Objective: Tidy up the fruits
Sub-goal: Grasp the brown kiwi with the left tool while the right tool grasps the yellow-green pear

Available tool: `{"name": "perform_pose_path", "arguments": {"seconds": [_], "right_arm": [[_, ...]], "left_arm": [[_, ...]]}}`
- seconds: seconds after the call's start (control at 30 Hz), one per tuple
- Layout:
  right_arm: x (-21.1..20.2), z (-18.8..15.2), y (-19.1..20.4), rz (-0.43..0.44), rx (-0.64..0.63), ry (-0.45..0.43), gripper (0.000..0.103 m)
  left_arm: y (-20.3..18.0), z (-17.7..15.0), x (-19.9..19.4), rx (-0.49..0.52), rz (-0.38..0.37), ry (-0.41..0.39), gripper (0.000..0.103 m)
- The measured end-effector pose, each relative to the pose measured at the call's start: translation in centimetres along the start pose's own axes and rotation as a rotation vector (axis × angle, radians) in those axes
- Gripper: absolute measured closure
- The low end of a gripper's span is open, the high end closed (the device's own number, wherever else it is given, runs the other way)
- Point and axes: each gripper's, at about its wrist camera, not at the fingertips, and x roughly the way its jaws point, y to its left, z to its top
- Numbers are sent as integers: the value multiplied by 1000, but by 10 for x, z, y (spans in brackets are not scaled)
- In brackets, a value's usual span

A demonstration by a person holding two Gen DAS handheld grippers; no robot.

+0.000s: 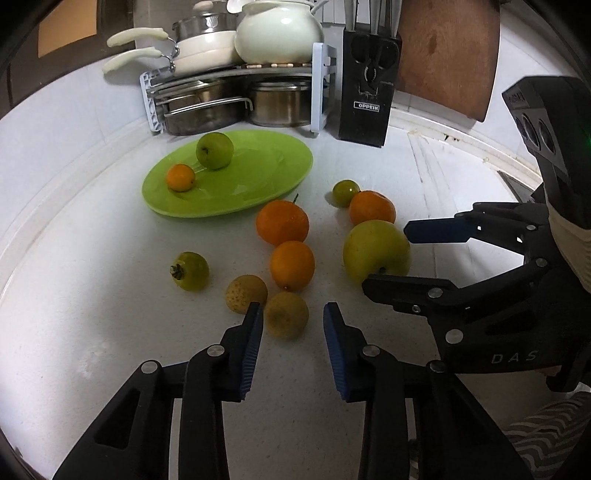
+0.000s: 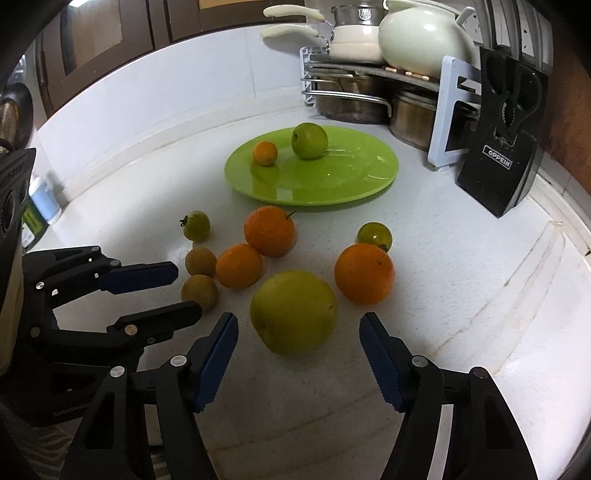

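Note:
A green plate (image 1: 258, 177) (image 2: 351, 177) holds a green apple (image 1: 214, 150) (image 2: 309, 140) and a small orange (image 1: 180, 177) (image 2: 265, 153). Loose fruit lies on the white counter in front of it: three oranges (image 1: 282, 221), two green tomatoes (image 1: 190, 270), two brownish round fruits (image 1: 286, 314) and a large yellow-green apple (image 1: 376, 253) (image 2: 293, 312). My left gripper (image 1: 293, 314) (image 2: 183, 290) is open, its fingers either side of one brownish fruit. My right gripper (image 2: 299, 325) (image 1: 391, 254) is open, its fingers on either side of the large apple.
A dish rack (image 1: 236, 92) with pots and a white pot (image 1: 279, 31) stands at the back. A black knife block (image 1: 365, 92) and a wooden board (image 1: 447, 55) stand to its right. A bottle (image 2: 44, 201) stands by the left wall.

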Motion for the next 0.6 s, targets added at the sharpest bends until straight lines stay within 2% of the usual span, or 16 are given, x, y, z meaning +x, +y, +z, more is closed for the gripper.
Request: {"name": "perform_pose_path", "arguments": {"seconds": [0.33, 0.6], "right_arm": [[14, 2, -4, 13, 7, 33, 37], [21, 1, -6, 44, 27, 49, 46]], "left_arm": [[1, 2, 6, -9, 22, 14, 71], [-1, 2, 10, -5, 15, 32, 76]]}}
